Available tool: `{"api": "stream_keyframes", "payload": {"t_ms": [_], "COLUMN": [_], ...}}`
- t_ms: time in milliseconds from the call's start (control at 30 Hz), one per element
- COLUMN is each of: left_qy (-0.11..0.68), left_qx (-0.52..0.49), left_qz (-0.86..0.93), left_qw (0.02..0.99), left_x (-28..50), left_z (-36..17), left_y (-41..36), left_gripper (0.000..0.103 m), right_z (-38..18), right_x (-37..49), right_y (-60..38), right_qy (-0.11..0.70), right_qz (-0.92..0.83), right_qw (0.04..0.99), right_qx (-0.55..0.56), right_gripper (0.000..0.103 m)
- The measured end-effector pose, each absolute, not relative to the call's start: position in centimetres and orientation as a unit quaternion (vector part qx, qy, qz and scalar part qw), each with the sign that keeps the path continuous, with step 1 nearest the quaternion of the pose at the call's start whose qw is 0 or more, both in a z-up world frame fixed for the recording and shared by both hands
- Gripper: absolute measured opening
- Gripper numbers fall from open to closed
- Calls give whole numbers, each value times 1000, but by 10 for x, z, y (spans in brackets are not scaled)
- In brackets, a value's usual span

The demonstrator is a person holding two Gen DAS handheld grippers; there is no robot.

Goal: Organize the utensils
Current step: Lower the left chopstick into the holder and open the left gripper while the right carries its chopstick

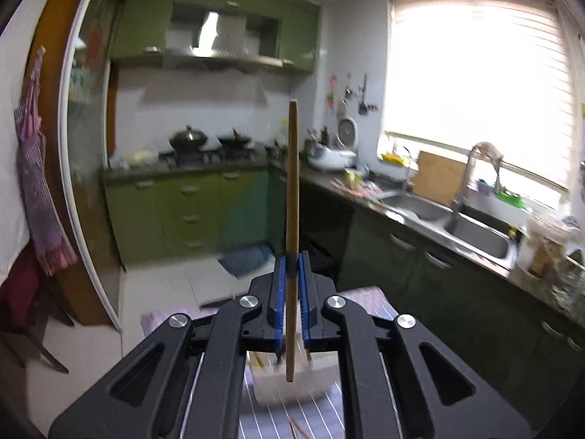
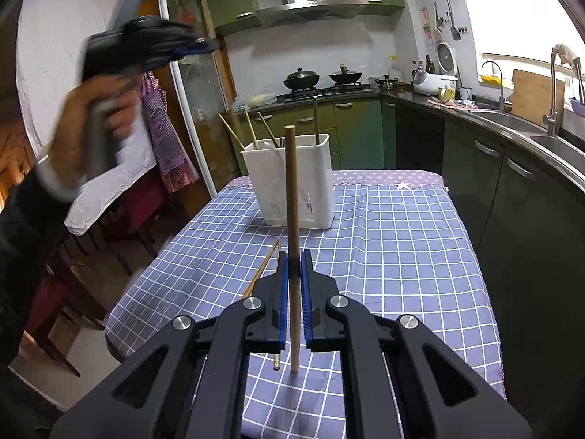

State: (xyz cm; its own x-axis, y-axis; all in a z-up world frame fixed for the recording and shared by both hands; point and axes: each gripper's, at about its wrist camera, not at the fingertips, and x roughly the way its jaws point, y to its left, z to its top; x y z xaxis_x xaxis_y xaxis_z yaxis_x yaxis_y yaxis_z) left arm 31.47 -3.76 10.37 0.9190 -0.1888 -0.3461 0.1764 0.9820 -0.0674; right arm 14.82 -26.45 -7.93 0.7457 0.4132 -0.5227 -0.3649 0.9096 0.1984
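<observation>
left gripper: clamped on upright chopstick; white utensil holder below, mostly hidden. right gripper: clamped on upright chopstick; loose chopsticks partly hidden, table's near-left.

Chopsticks and their white holder on the checked worktop

One wooden chopstick stands upright, clamped; another likewise. The white holder stands upright, several chopsticks leaning inside. A loose pair lies flat near it.
</observation>
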Motion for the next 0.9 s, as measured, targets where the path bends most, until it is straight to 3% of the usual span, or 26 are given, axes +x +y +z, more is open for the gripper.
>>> {"api": "stream_keyframes", "payload": {"t_ms": [267,467,533,600,767,900], "left_qy": [228,269,269,268,276,295], "left_qx": [-4,17,24,28,29,32], "left_qz": [-63,-65,-68,-64,-64,-73], "left_qw": [972,961,961,961,959,952], "left_x": [368,356,343,328,285,250], "left_z": [51,17,14,15,17,8], "left_y": [-50,-50,-47,-43,-29,-20], "left_gripper": [7,8,14,29,30,30], "right_z": [-76,-40,-21,5,62,87], "right_x": [157,172,178,188,224,268], "right_y": [-272,-269,-263,-255,-235,-216], "right_qy": [296,265,244,214,123,96], "right_qz": [227,233,234,239,223,208], "right_qw": [926,934,940,946,966,973], "right_qx": [59,52,42,36,31,29], "right_gripper": [7,7,7,7,7,7]}}
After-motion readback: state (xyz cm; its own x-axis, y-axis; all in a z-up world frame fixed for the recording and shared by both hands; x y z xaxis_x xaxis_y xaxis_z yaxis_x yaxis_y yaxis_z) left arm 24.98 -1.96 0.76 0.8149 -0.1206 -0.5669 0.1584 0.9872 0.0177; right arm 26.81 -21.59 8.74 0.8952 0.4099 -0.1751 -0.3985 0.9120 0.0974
